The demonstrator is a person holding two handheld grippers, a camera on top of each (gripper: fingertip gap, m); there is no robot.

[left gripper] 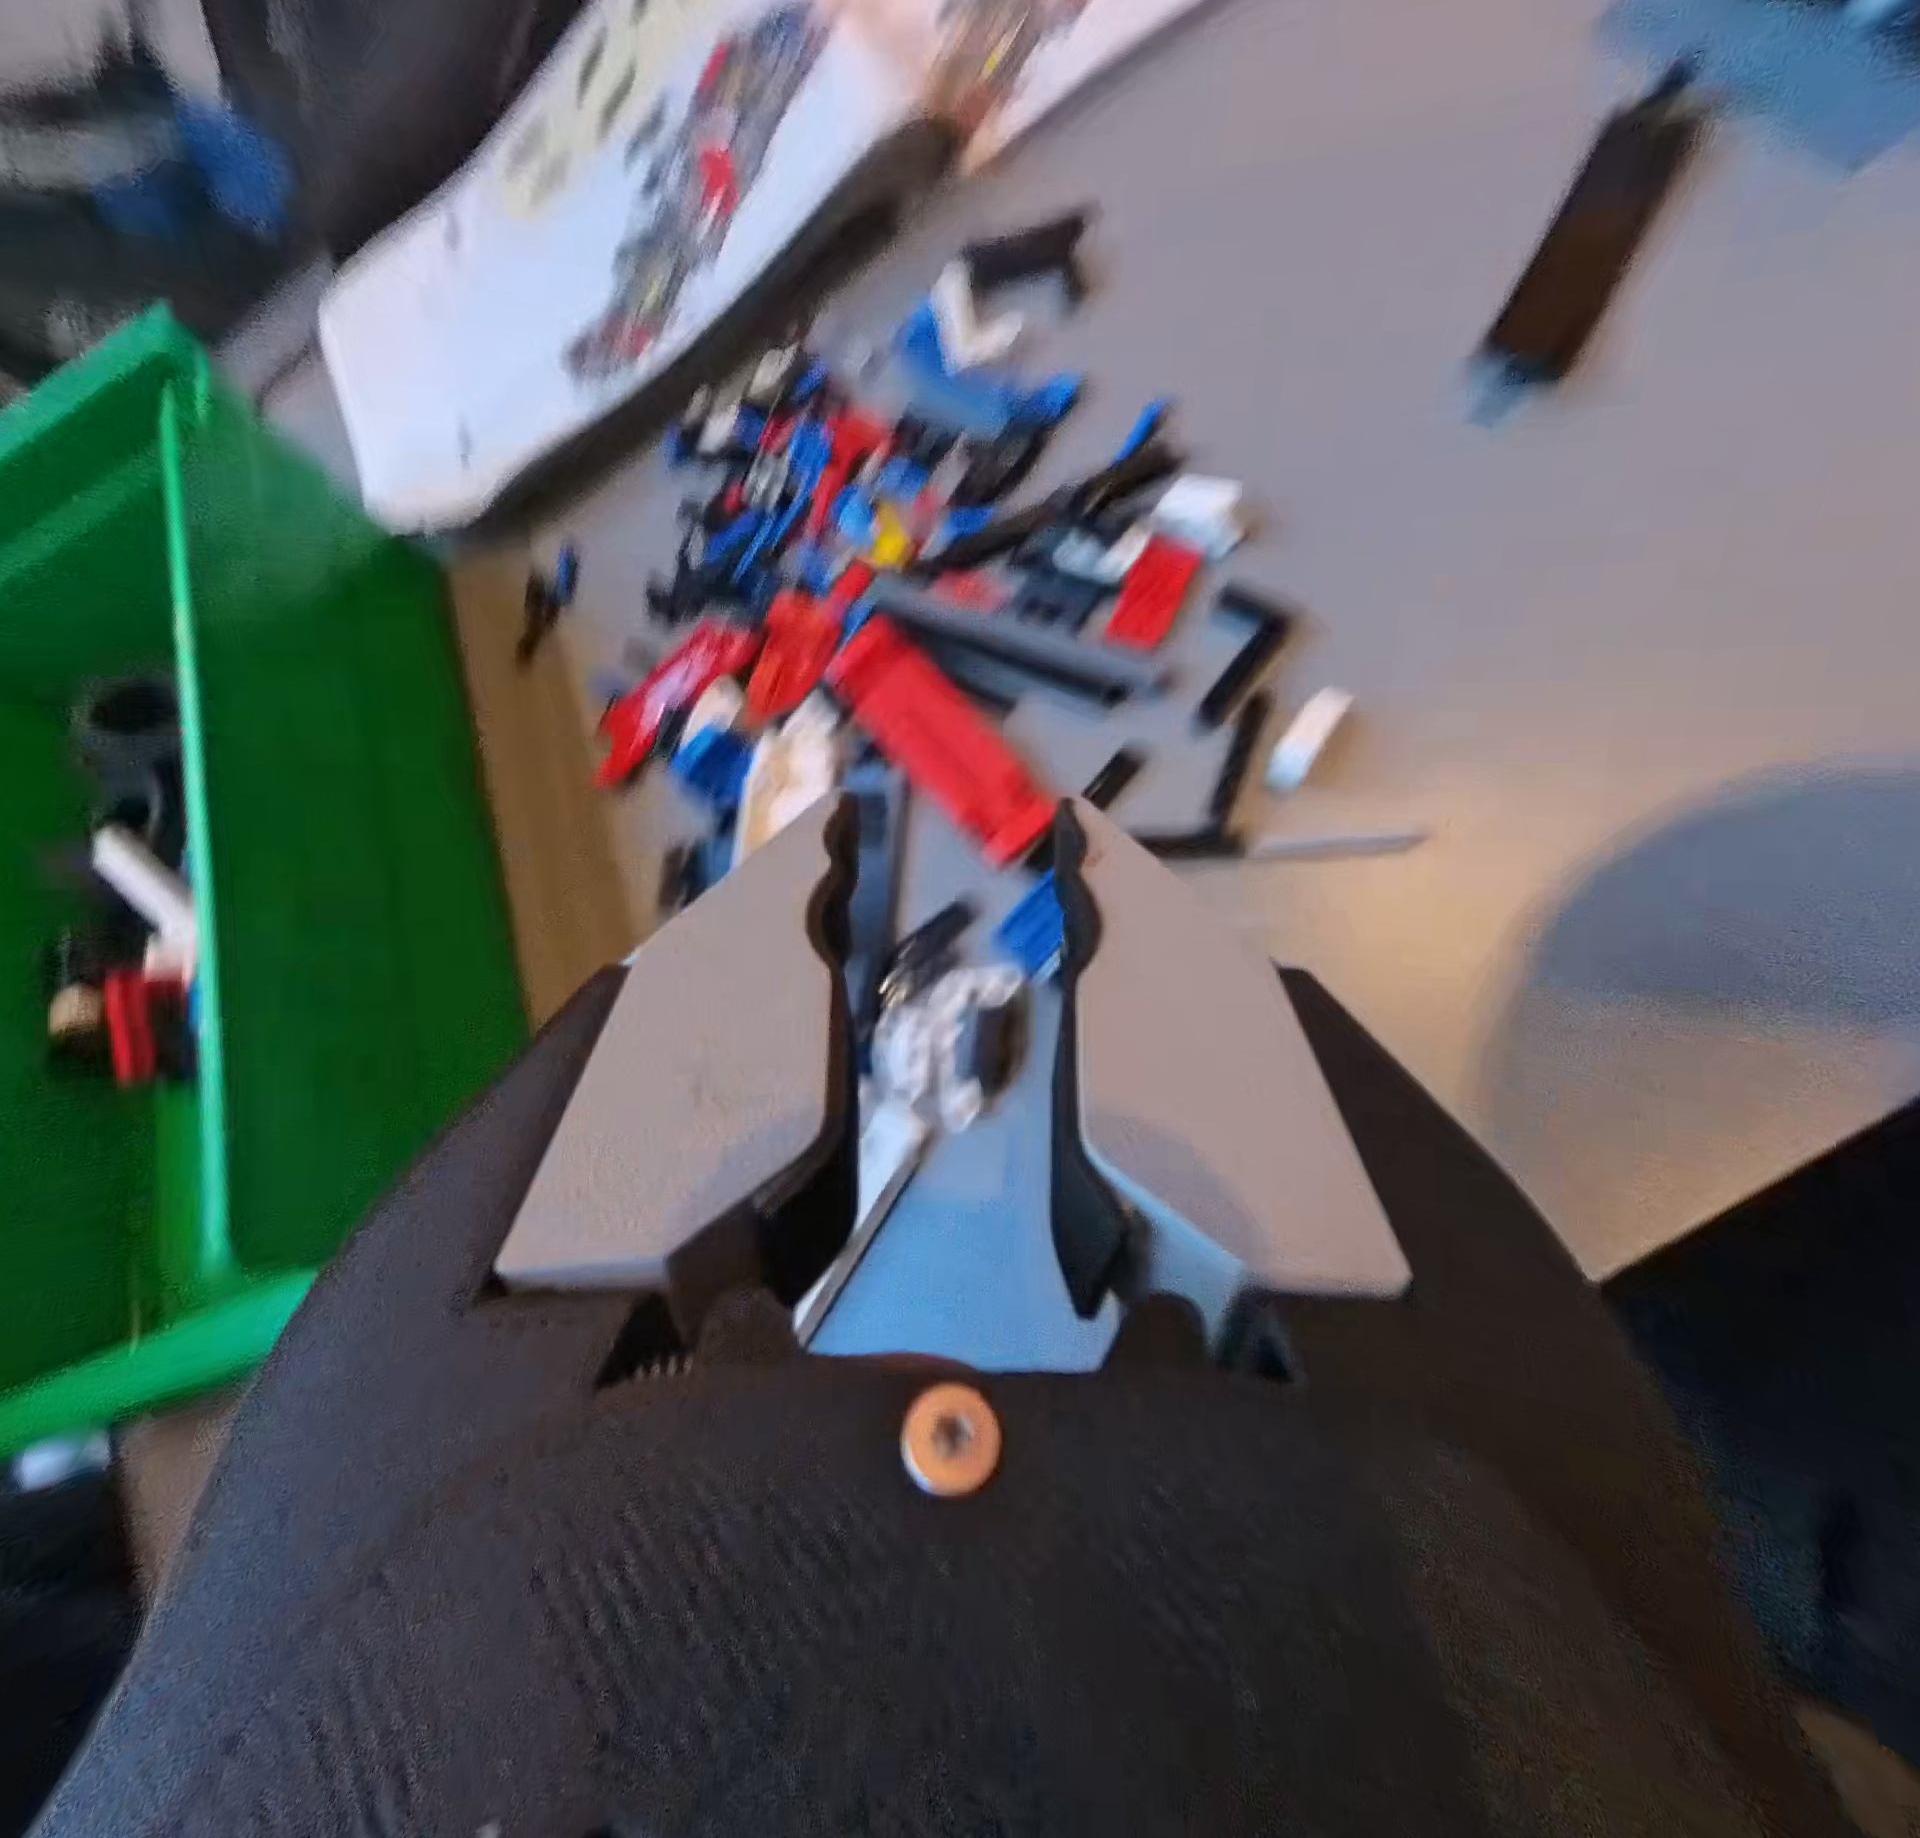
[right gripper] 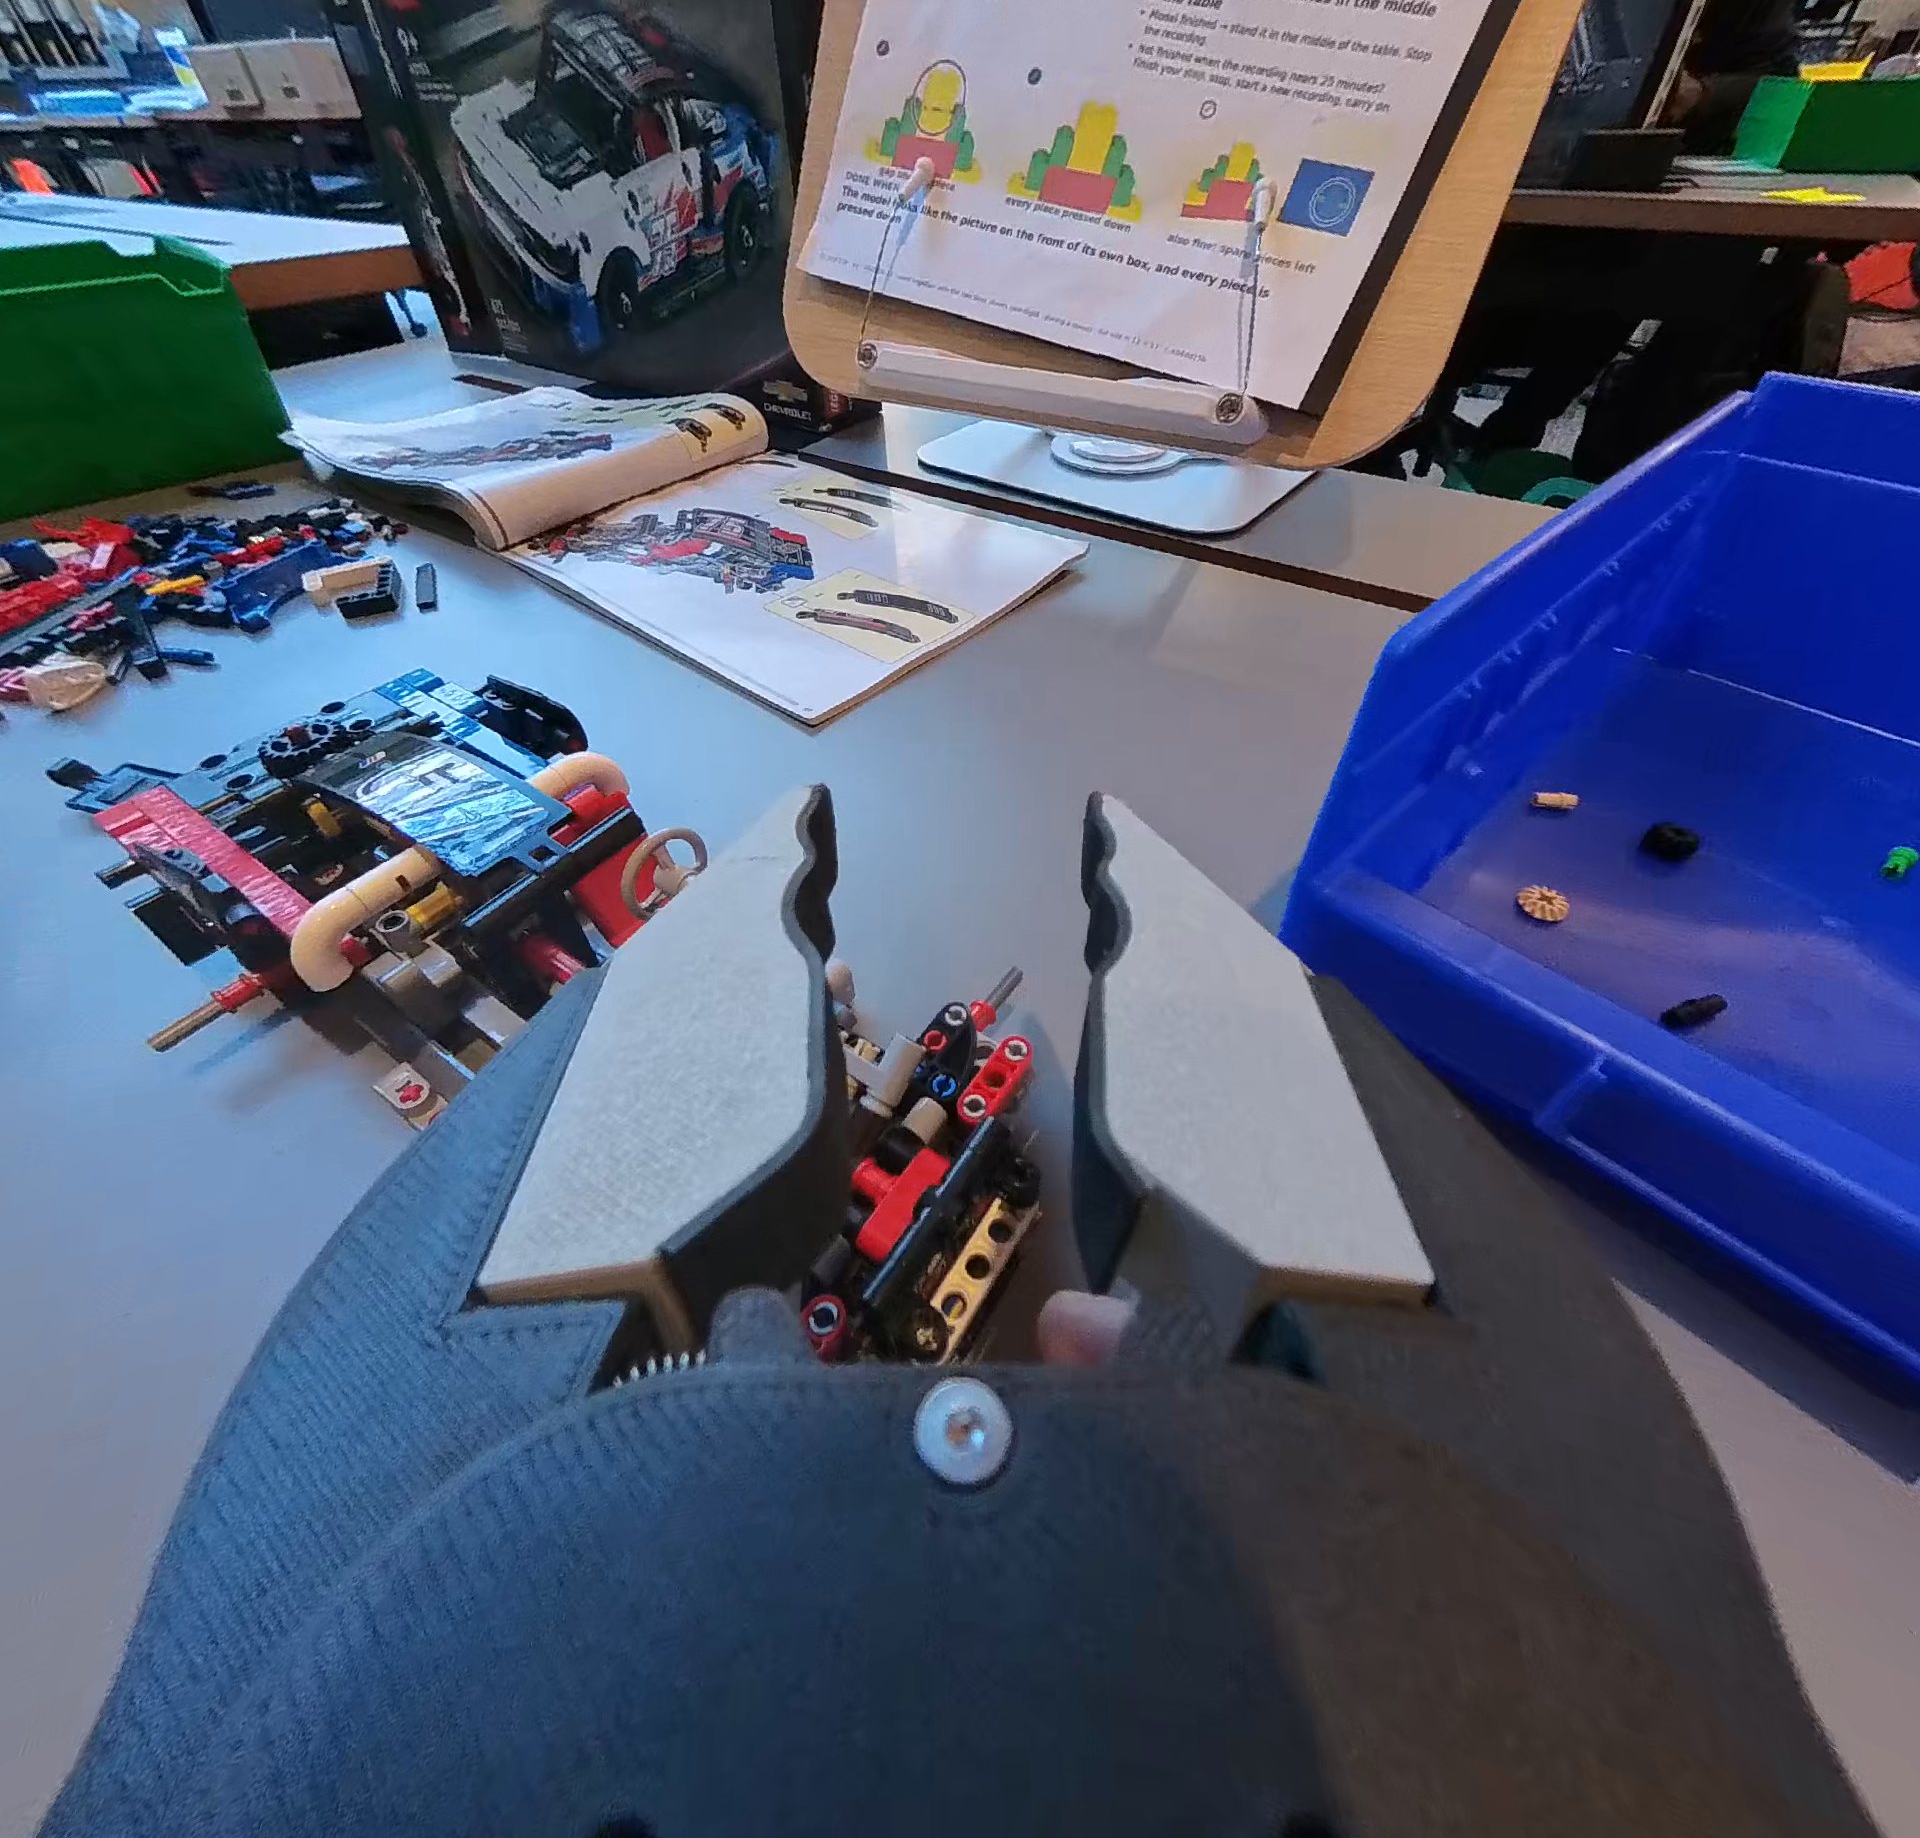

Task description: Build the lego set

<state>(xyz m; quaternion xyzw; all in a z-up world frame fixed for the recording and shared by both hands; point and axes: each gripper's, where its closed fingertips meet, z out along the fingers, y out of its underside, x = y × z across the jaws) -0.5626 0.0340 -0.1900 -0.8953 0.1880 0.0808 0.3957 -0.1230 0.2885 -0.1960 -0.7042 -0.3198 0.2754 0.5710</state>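
The left wrist view is motion-blurred. My left gripper (left gripper: 956, 832) hangs over the grey table with its jaws apart, pointing at a pile of loose red, blue and black lego pieces (left gripper: 914, 562). A small black and white cluster (left gripper: 935, 1030) shows between the jaws; I cannot tell whether they touch it. My right gripper (right gripper: 956, 822) has its jaws apart around a small red, black and tan sub-assembly (right gripper: 935, 1165), with a gap on its right side. The part-built car model (right gripper: 395, 853) lies on the table to the left of the right gripper.
The open instruction booklet (right gripper: 790, 583) lies behind the model, with the set's box (right gripper: 603, 147) and a sheet on a wooden stand (right gripper: 1143, 126) behind it. A blue bin (right gripper: 1507, 583) with a few small parts stands at the right. A green bin (left gripper: 291, 749) is at the left. Tip to tip, the grippers are about 50 cm apart.
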